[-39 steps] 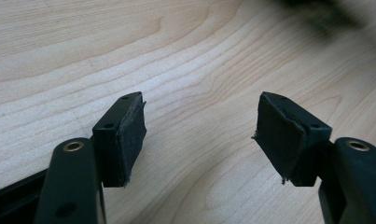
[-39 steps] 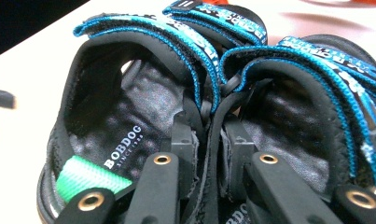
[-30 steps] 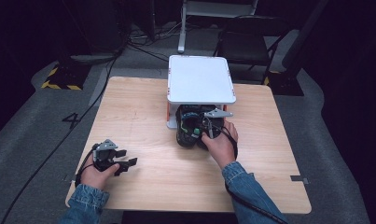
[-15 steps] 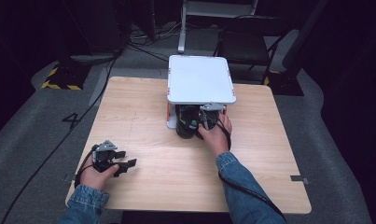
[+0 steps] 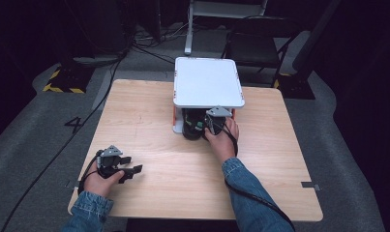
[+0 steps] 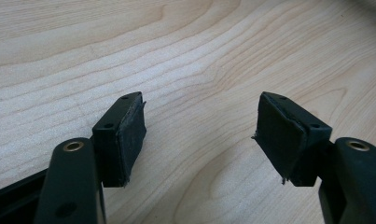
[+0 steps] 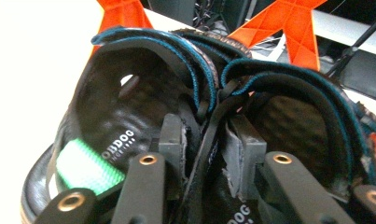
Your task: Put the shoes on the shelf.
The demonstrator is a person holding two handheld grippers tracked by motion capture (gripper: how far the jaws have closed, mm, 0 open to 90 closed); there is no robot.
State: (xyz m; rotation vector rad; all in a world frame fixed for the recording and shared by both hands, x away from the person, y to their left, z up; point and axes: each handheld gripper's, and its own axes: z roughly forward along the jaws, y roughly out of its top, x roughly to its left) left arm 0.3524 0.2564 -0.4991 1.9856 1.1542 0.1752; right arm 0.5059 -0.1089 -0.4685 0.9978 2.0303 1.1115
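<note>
Black sandals (image 7: 176, 140) with teal-edged straps sit as a pair under the white shelf (image 5: 207, 82), which stands on orange legs (image 7: 288, 28) at the middle of the desk's far edge. The right tool (image 5: 213, 124) reaches in beneath that shelf; in the right gripper view its jaws straddle the two inner walls of the sandals, pressed together between them, and they have just been opening a little, so the pads (image 7: 174, 140) now look eased off rather than clamped. Whether they still bite cannot be told for sure.

The likely trouble lies in pulling back. A thin black strap (image 7: 209, 135) runs up between the jaws, and it could snag a pad and drag one sandal out of place or tip it onto its side. The shelf's low underside leaves little room above the hand, so a lift too soon could knock the shelf and shift it on the desk (image 5: 149, 116).

The left tool (image 6: 199, 135) rests near the desk's near left corner, jaws wide apart with nothing between them, well clear of all this.
</note>
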